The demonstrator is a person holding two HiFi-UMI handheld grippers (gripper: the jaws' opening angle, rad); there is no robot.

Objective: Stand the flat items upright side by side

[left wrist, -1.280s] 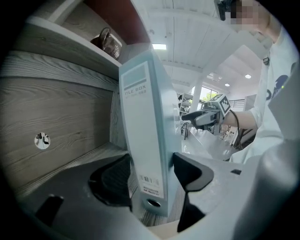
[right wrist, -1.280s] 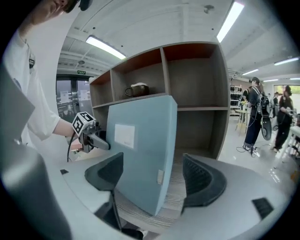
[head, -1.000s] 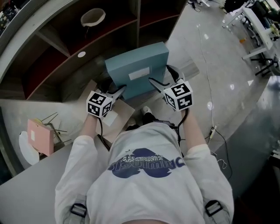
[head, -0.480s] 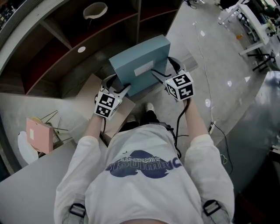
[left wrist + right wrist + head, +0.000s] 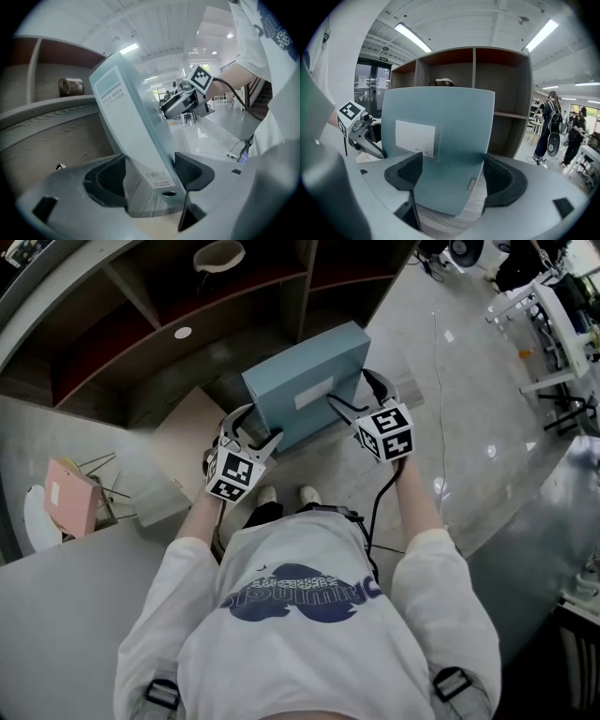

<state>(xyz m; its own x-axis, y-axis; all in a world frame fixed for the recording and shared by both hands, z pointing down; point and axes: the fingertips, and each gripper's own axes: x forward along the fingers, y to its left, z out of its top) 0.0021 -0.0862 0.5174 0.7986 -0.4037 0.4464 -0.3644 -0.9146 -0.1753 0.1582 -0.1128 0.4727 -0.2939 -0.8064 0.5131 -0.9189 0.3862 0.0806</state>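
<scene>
Blue file box (image 5: 302, 381): left gripper (image 5: 258, 437) fingers clenched on its 7 o'clock corner, right gripper (image 5: 339, 409) fingers at 4 o'clock.

Both arms reach forward, elbows bent, forearms bare below white sleeves. Left gripper (image 5: 263, 435) jaws pressed on near left edge of box (image 5: 305, 381), right gripper (image 5: 349, 396) jaws pressed on its right edge
</scene>
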